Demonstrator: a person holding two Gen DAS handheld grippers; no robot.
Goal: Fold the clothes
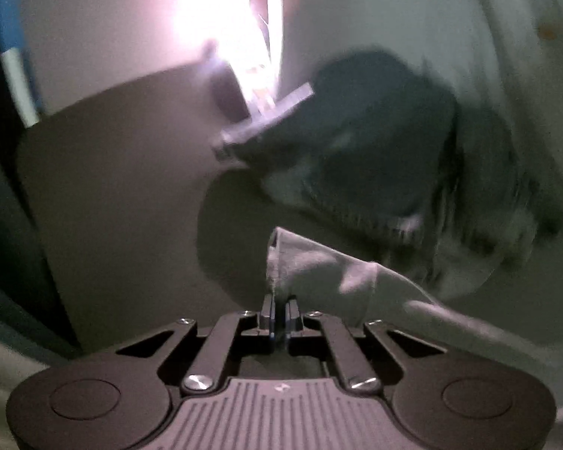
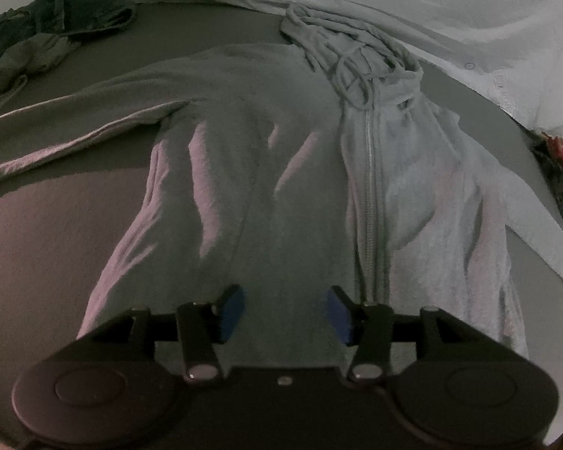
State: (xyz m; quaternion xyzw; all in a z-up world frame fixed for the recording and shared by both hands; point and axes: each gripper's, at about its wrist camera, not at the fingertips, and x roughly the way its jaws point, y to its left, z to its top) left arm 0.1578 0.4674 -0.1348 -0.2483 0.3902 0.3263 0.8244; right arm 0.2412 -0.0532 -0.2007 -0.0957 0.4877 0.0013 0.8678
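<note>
The left gripper [image 1: 280, 309] has its two dark fingers drawn almost together on a thin edge of pale grey cloth, the sleeve cuff [image 1: 311, 262] of the hoodie; the soft, slightly fuzzy fabric rises from between them and trails off to the right in a rounded fold. Beyond it lies flat grey-brown bedding [image 1: 124, 187], and a dark crumpled garment [image 1: 375, 142], badly blurred, sits further off to the right. A white sheet [image 1: 450, 18] fills the upper right, with a strong glare beside it.

The right gripper [image 2: 285, 311] is wide open and holds nothing; its blue pads [image 2: 232, 313] hang just above the lower hem area of the hoodie [image 2: 262, 157]. The hoodie lies front up, spread flat on the bed surface [image 2: 48, 243], knit and softly wrinkled, its zipper [image 2: 369, 187] closed in a straight line running away from the gripper, just to its right. The hood and drawcord [image 2: 356, 75] bunch at the far end. One sleeve stretches out long to the left, its edge lying flat. A dark bundle of clothes [image 2: 48, 26] sits far left, well apart from the hoodie, with bare bedding between. A white sheet edges the far side, and striped cloth [image 2: 561, 180] shows at the right rim.
</note>
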